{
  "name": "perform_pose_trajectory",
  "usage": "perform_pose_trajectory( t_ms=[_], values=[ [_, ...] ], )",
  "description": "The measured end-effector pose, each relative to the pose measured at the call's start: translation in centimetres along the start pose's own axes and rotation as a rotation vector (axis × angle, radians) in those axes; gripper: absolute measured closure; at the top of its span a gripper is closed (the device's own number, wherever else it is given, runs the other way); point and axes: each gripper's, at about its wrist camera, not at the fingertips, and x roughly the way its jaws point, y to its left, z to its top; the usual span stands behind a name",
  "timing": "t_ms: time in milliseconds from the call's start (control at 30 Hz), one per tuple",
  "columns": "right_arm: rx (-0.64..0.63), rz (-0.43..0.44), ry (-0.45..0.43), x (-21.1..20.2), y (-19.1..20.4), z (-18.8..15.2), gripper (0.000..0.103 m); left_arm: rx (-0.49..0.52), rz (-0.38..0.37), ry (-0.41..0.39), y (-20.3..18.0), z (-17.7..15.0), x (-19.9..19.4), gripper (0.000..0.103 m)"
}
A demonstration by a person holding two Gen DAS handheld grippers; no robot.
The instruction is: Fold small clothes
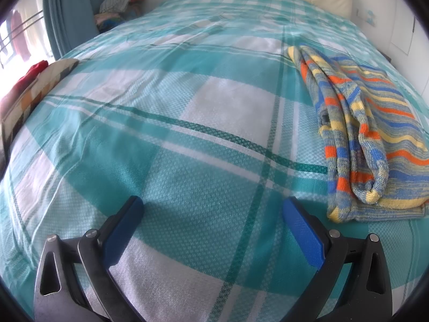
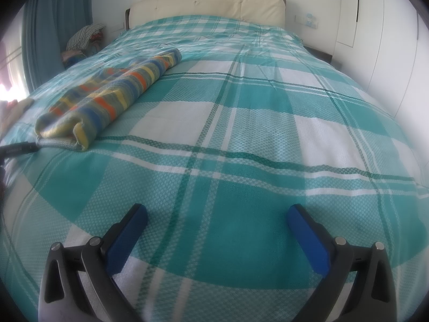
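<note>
A striped knit garment (image 1: 370,131) in blue, orange and yellow lies folded into a long narrow shape on the teal plaid bedspread (image 1: 166,123). In the left wrist view it is to the right and ahead of my left gripper (image 1: 211,206), which is open and empty above the bed. In the right wrist view the garment (image 2: 107,94) lies to the far left, well apart from my right gripper (image 2: 217,214), which is also open and empty. A dark part of the left gripper (image 2: 18,149) shows at the left edge near the garment's near end.
A cream padded headboard (image 2: 206,2) stands at the far end of the bed. A pile of clothes (image 1: 120,5) sits beside teal curtains (image 1: 67,10) at the back left. A patterned cushion and red cloth (image 1: 32,86) lie at the left edge. White wardrobe doors (image 2: 388,40) stand on the right.
</note>
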Motion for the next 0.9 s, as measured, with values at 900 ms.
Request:
perform_pose_trajectory(
  t_ms=[900],
  values=[
    [0.0, 0.001, -0.002, 0.01, 0.02, -0.06, 0.0, 0.033, -0.056, 0.071, 0.34, 0.27, 0.09, 0.0]
  ],
)
